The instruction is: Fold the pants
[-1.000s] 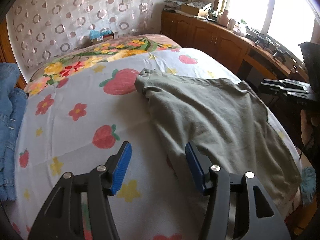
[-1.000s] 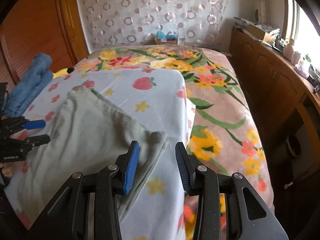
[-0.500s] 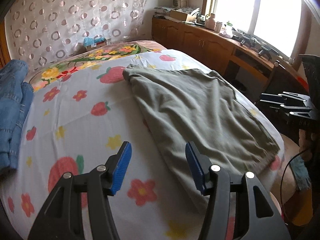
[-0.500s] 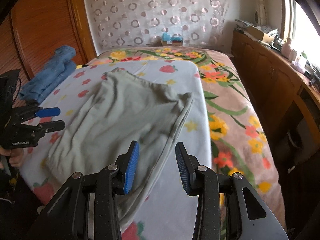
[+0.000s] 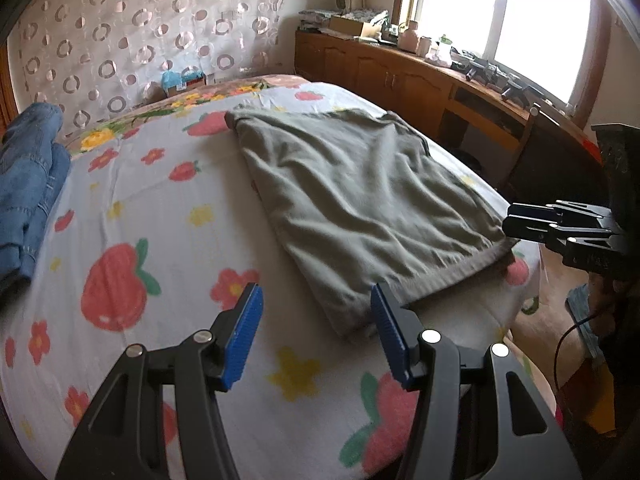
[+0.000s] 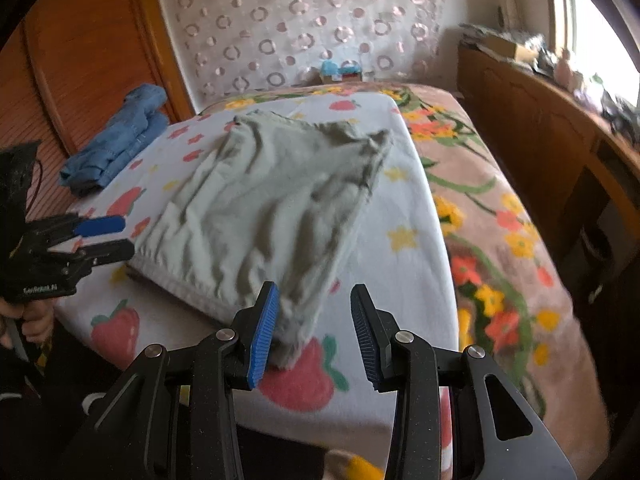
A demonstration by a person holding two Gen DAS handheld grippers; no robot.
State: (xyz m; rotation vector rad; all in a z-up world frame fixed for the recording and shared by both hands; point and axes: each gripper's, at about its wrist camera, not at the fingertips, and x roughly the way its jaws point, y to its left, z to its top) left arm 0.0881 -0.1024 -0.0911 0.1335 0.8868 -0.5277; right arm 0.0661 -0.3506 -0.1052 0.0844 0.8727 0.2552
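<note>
Denim jeans [image 5: 28,184] sit bundled at the left edge of the bed [image 5: 132,216], apart from the grey-green pants [image 5: 360,200], which lie folded flat across the strawberry-print sheet toward the right side. Both tools hang above the near hem with nothing between their blue pads: the left tool [image 5: 316,336] gapes beside the near left corner, the right tool [image 6: 312,332] stands parted over the near right corner. The step in hand looks like the pause between folds; the next move likely calls for pinching both hem corners and carrying them toward the far end. Rightward stand wooden cabinets [image 5: 400,80] under a bright window [image 5: 500,20].
</note>
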